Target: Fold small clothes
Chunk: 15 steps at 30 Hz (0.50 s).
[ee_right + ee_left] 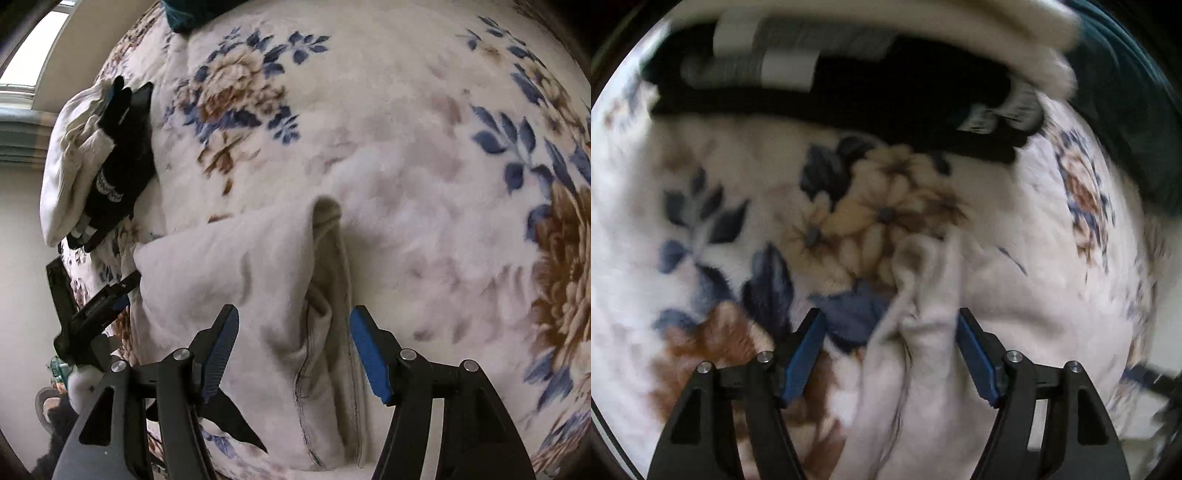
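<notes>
While both the left gripper and right gripper straddle the cream garment half-open, gripping nothing, folding awaits pinching its raised ridge.

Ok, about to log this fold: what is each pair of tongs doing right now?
Left tongs: open, astride the white garment.
Right tongs: open, astride the same garment.

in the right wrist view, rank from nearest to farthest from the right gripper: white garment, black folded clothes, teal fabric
1. Crumpled white cotton garment, lying between the right gripper fingers.
2. Black folded clothes, upper left, on the floral blanket.
3. Dark teal fabric, top edge.
</notes>
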Available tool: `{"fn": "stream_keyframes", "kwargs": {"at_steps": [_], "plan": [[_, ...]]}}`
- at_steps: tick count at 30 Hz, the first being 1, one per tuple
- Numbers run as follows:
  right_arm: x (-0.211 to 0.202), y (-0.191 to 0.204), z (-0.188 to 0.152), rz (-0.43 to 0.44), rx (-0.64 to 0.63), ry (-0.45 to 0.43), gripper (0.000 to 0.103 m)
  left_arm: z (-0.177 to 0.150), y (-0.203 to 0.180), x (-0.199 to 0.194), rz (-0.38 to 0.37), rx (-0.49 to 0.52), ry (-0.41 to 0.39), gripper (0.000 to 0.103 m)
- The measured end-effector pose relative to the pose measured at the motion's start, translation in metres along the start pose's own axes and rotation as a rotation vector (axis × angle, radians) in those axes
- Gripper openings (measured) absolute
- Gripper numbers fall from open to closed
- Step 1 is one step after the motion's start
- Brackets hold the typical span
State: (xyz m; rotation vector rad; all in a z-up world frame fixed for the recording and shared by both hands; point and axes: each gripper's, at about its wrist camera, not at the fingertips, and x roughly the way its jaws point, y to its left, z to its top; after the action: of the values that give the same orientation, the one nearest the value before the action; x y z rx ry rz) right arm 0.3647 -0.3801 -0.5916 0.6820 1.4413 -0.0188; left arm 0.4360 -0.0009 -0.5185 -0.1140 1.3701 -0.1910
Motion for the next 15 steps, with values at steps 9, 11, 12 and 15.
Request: {"fn": "stream_keyframes", "kwargs": {"at_steps": [9,11,12,15], "plan": [[-0.056,-0.023,-0.012,0.068,0.004,0.049,0.078,-0.124,-0.138,-0.110,0.079,0.202,-0.144,0.085],[-0.072,-0.036,-0.011,0.072,-0.011,0.065,0.078,-0.159,-0.187,-0.106,0.088,0.254,-0.127,0.085],[-0.076,-0.040,-0.010,0.082,-0.020,0.075,0.078,-0.170,-0.210,-0.099,0.102,0.280,-0.115,0.085],[-0.087,-0.058,-0.002,0.092,-0.065,0.113,0.078,-0.208,-0.279,-0.063,0.176,0.384,-0.102,0.085]]}}
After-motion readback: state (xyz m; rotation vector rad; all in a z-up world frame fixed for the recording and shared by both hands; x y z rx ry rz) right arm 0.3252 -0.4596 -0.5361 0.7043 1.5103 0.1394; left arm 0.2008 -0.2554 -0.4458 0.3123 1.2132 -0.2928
